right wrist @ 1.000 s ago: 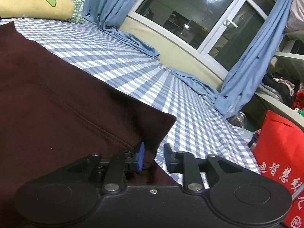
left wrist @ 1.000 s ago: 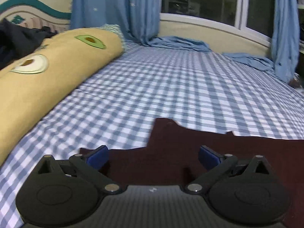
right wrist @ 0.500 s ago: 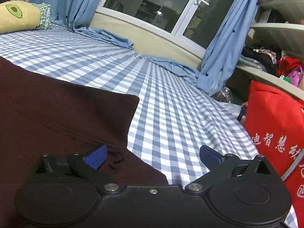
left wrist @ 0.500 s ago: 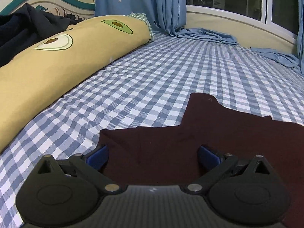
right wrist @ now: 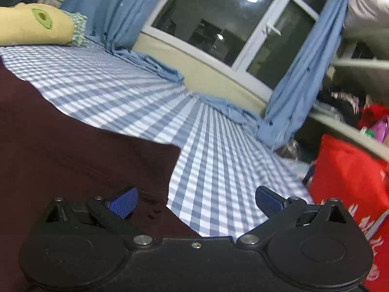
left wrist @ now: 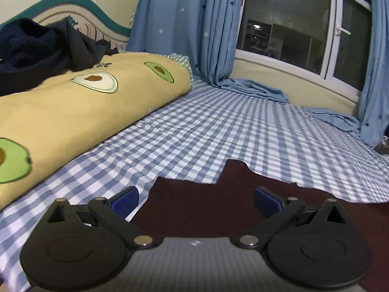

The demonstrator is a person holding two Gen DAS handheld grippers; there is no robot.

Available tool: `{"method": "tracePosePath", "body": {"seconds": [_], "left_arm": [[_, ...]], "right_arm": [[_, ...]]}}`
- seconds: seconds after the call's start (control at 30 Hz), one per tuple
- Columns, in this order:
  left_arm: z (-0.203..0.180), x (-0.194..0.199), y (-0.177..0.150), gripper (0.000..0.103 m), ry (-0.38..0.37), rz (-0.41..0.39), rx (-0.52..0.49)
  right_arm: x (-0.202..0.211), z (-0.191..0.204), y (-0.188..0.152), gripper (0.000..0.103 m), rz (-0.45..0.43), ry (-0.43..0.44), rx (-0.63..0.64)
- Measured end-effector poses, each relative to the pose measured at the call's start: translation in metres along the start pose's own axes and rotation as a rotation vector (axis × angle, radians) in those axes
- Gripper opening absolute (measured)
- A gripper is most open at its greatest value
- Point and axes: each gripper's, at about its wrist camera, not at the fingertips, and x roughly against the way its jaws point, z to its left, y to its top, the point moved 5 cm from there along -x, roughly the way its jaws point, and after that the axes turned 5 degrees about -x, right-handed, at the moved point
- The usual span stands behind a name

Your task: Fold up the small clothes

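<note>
A dark maroon garment [left wrist: 206,202] lies flat on the blue-and-white checked bed sheet [left wrist: 218,131]. In the left wrist view my left gripper [left wrist: 195,200] hovers over the garment's near left edge, jaws wide open, nothing between the blue pads [left wrist: 125,199]. In the right wrist view the same maroon garment [right wrist: 73,150] fills the lower left, its corner reaching toward the middle. My right gripper [right wrist: 195,200] stands wide open above that corner's near edge, left pad over cloth, right pad over bare sheet, holding nothing.
A yellow avocado-print quilt [left wrist: 73,112] with dark clothes [left wrist: 36,53] piled on it lies along the left. Blue curtains [left wrist: 194,24] and a window sill border the far side. A red bag [right wrist: 347,182] stands at the bed's right edge.
My right gripper let go of the maroon corner, opened wide and drew back slightly. My left gripper, open throughout, shifted left and back, so less of the garment lies under it.
</note>
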Motion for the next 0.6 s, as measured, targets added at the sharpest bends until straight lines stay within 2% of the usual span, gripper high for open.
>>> {"method": "tracePosePath", "body": {"seconds": [0.1, 0.17, 0.33, 0.47, 0.6], "left_arm": [[0.004, 0.031, -0.014, 0.102, -0.013, 0.008, -0.007], [0.007, 0.052, -0.028, 0.102, -0.013, 0.012, 0.004], [0.014, 0.090, -0.068, 0.102, -0.043, 0.056, 0.050], [0.021, 0.113, -0.101, 0.102, -0.071, 0.102, 0.125], [0.028, 0.127, -0.128, 0.102, -0.082, 0.128, 0.172]], "right_arm": [[0.030, 0.001, 0.008, 0.102, -0.041, -0.010, 0.028], [0.054, 0.002, 0.013, 0.102, -0.073, 0.005, -0.002], [0.107, 0.019, 0.019, 0.103, -0.126, 0.092, -0.098], [0.142, 0.048, 0.015, 0.103, -0.209, 0.185, -0.177], [0.169, 0.080, 0.004, 0.103, -0.233, 0.246, -0.203]]}}
